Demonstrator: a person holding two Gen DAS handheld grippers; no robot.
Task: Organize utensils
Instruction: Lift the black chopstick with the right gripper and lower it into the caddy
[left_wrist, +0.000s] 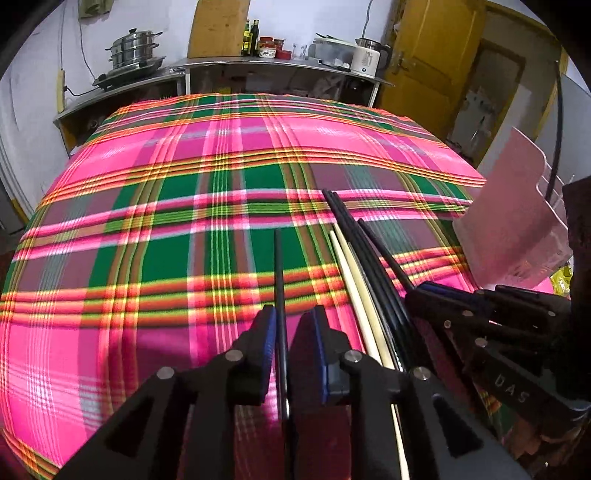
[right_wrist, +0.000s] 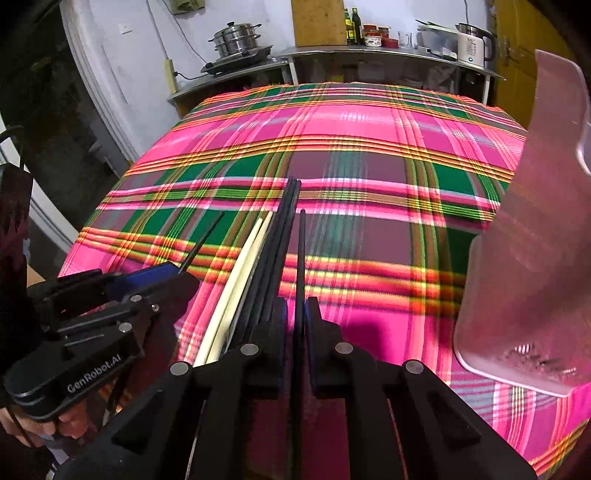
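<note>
On the pink and green plaid cloth (left_wrist: 184, 221) lies a bundle of several black chopsticks (left_wrist: 364, 254) with two cream chopsticks (left_wrist: 349, 273) alongside. My left gripper (left_wrist: 293, 314) stands slightly open around a single black chopstick (left_wrist: 279, 273), which leans on the left pad with a gap to the right pad. My right gripper (right_wrist: 295, 302) is shut on another black chopstick (right_wrist: 302, 251), just right of the black bundle (right_wrist: 279, 247) and the cream chopsticks (right_wrist: 243, 273). The two grippers flank the pile: right gripper (left_wrist: 417, 291), left gripper (right_wrist: 177, 271).
A pink translucent plastic holder (right_wrist: 535, 221) stands on the cloth at the right, close to the right gripper. A hand (right_wrist: 66, 421) grips the left tool. Behind the table a steel counter (left_wrist: 258, 64) carries a steamer pot (left_wrist: 135, 48), bottles and a white kettle (left_wrist: 367, 59).
</note>
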